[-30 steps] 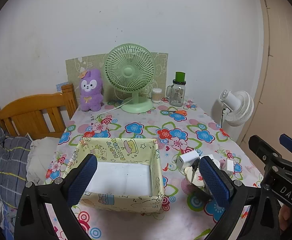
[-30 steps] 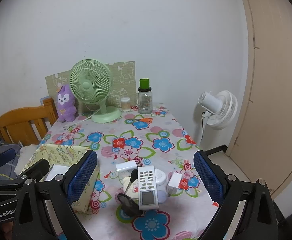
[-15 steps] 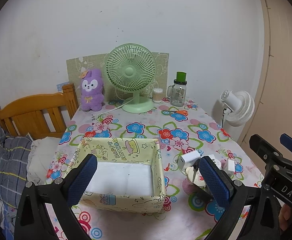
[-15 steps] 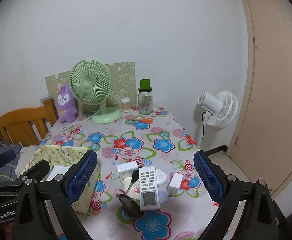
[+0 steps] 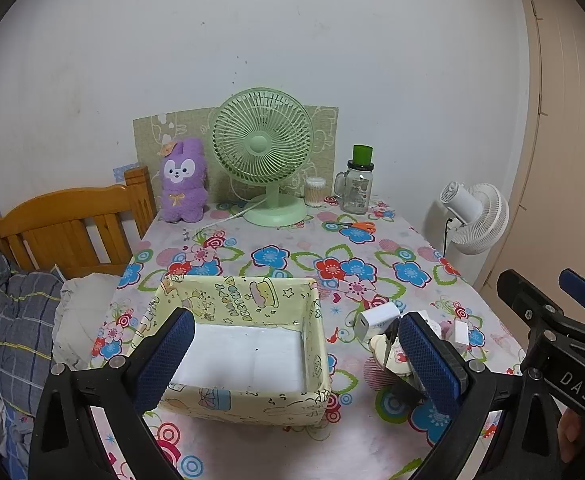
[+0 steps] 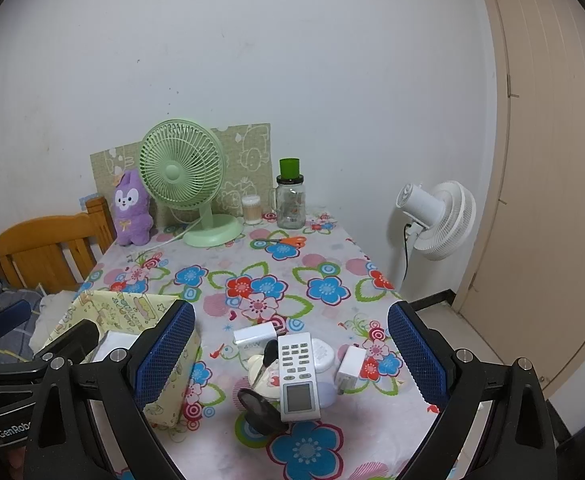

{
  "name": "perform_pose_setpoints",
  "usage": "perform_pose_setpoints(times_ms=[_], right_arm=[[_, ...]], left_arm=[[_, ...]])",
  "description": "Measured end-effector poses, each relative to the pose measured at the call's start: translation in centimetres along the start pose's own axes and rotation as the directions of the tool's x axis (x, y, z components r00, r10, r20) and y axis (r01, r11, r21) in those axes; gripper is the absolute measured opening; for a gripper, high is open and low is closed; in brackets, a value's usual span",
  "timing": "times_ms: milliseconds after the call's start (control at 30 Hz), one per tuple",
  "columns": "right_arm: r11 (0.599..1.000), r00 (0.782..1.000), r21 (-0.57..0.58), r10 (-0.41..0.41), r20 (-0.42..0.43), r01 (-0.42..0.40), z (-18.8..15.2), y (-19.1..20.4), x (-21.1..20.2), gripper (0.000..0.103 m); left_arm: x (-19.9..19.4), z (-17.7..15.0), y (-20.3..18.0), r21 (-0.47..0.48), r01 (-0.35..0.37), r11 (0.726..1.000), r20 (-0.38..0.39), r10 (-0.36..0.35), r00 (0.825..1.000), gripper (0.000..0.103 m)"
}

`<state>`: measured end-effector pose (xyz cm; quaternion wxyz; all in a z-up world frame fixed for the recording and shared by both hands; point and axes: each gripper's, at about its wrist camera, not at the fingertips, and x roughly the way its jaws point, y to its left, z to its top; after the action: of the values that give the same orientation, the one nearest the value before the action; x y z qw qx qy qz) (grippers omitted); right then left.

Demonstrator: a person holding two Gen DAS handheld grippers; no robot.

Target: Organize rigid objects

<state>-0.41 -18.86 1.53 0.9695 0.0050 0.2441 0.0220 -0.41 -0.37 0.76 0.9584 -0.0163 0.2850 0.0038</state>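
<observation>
Remote (image 6: 297, 376) on pile, between spread right claw (image 6: 290, 354) fingers, untouched.

Both wrist views, tableward, overlapping

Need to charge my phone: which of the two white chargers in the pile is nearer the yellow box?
The charger lying flat behind the remote; the other stands on the remote's far side from the box.

Both claws hang side by side, each gaping wide with nothing between its blue pads: the left claw (image 5: 292, 356) on one side, the right claw (image 6: 292, 354) beside it, level.
</observation>
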Motion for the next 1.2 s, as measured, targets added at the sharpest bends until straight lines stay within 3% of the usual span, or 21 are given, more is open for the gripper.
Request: perform_pose_setpoints(times_ms=[1200], right_arm=[[1.0, 1.0, 0.003, -0.002, -0.002, 0.002, 0.23, 0.1, 0.15, 0.099]], left_arm=[[0.47, -0.16, 0.1, -0.003, -0.02, 1.0, -0.001, 0.02, 1.0, 0.103]])
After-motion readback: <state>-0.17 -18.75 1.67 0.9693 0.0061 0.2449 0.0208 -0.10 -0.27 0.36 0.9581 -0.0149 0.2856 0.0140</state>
